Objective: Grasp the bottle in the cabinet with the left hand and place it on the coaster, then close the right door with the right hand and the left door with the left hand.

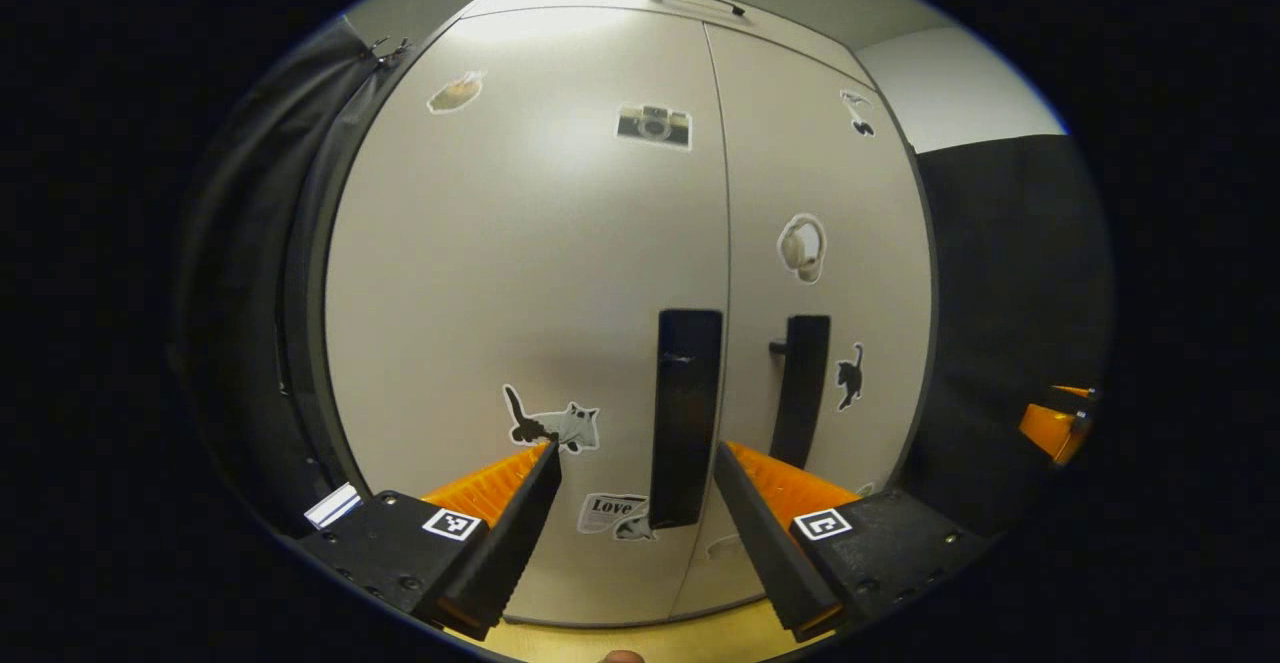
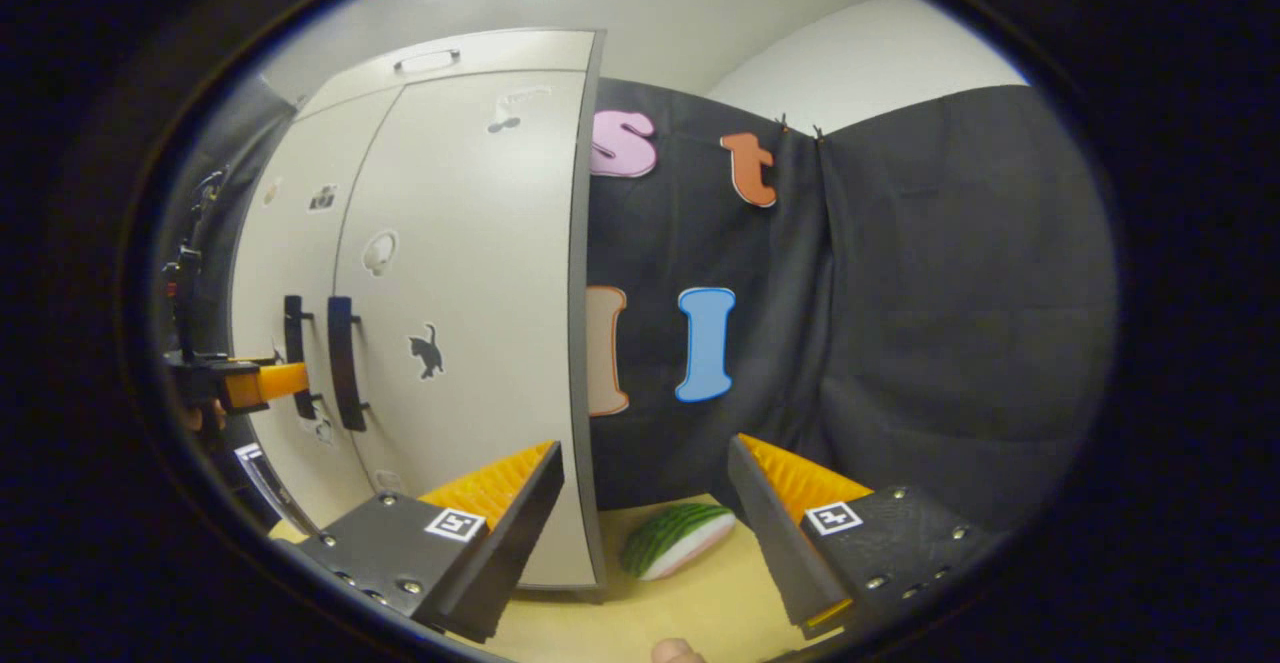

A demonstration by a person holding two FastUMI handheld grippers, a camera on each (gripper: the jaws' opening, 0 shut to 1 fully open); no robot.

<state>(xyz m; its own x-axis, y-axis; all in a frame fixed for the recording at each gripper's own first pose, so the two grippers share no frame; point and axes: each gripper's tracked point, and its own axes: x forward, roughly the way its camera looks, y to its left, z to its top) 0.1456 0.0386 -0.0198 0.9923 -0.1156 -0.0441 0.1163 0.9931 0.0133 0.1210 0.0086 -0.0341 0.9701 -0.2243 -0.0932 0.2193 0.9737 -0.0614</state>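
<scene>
Pale grey cabinet (image 1: 620, 273) stands upright on the yellow surface (image 2: 690, 593). Two flat doors, left door (image 1: 530, 273) and right door (image 1: 815, 263), both shut, each carrying one tall black vertical handle beside the centre seam. Left tongs (image 1: 632, 463) spread, empty, before the left handle (image 1: 686, 413). Right tongs (image 2: 645, 463) spread, empty. One green-striped melon slice (image 2: 678, 539) lies beside the cabinet.

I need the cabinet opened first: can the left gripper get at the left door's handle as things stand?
Probably yes. The left gripper is open and faces the handle of the shut left door, which stands between its fingers with nothing in front.
</scene>
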